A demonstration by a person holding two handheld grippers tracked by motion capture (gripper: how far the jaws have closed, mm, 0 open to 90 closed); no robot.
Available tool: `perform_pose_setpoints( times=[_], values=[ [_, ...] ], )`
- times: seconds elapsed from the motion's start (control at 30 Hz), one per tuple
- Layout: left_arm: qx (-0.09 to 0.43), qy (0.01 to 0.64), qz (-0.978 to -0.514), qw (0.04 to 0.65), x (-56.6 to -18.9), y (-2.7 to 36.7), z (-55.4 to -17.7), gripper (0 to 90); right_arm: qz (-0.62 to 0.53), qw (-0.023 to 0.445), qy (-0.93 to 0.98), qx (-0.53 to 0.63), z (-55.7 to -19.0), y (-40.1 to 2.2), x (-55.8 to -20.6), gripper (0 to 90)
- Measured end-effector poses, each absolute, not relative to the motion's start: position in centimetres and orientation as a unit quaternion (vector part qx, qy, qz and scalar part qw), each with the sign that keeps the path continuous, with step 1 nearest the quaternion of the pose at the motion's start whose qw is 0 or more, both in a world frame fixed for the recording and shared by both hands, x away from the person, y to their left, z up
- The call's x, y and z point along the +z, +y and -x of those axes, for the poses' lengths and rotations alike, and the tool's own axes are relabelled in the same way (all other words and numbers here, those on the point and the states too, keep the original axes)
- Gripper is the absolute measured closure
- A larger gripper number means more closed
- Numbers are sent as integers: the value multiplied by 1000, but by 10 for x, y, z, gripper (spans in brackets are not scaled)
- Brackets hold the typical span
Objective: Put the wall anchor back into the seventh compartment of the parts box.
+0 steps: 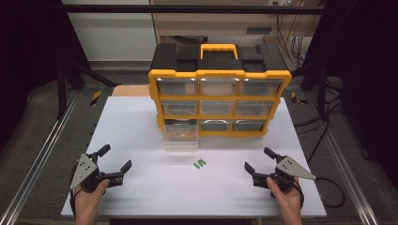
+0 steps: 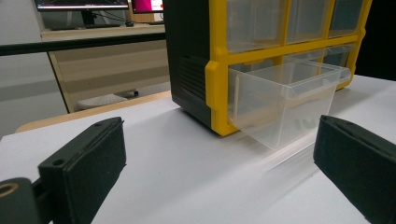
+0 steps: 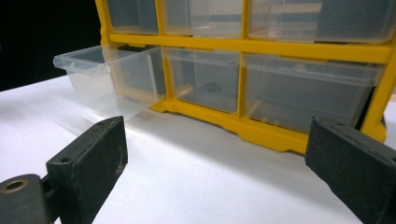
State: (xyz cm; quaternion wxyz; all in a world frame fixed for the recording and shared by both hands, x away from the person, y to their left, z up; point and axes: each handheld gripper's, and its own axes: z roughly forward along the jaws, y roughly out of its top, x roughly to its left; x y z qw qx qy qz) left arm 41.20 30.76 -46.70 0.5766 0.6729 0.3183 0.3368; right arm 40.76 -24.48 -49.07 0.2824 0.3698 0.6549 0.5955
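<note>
While both claws wait open & empty, green pcs sit between them, nearer the right one.

Green pcs (image 1: 200,163) lie on the white surface (image 1: 141,122), just in front of the pulled-out clear drawer (image 1: 180,137) at the bottom-left slot of the yellow organizer (image 1: 219,73). Right claw (image 1: 258,161) is nearer; pcs lie to its left & about level w/ its tips. Left claw (image 1: 114,157) is farther, pcs well off to its right. Long axis of pcs runs diagonally, tilted up to the right in the high view, so I'd judge a right-claw reach w/ slight wrist turn is called for. Left claw view shows them as a green blur thru the drawer (image 2: 286,103); right claw view has the drawer (image 3: 108,77) ahead-left.
</note>
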Motion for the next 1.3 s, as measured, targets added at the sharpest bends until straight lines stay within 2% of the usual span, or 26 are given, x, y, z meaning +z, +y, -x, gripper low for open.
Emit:
perform_pose_setpoints(
  times=[0.13, 0.37, 0.83, 1.3],
  values=[
    [335, 320, -674, 575, -468, 308, -413, 19, -367, 268, 668, 590, -409, -236, -489, 75],
    [326, 329, -672, 577, -469, 308, -414, 14, -372, 279, 690, 555, -415, -219, -477, 52],
    [320, 322, -678, 578, -469, 294, -416, 11, -331, 241, 778, 476, -428, -157, -463, 65],
    [321, 327, -677, 576, -469, 298, -419, 11, -320, 218, 829, 404, -451, -119, -444, 86]
  ],
)
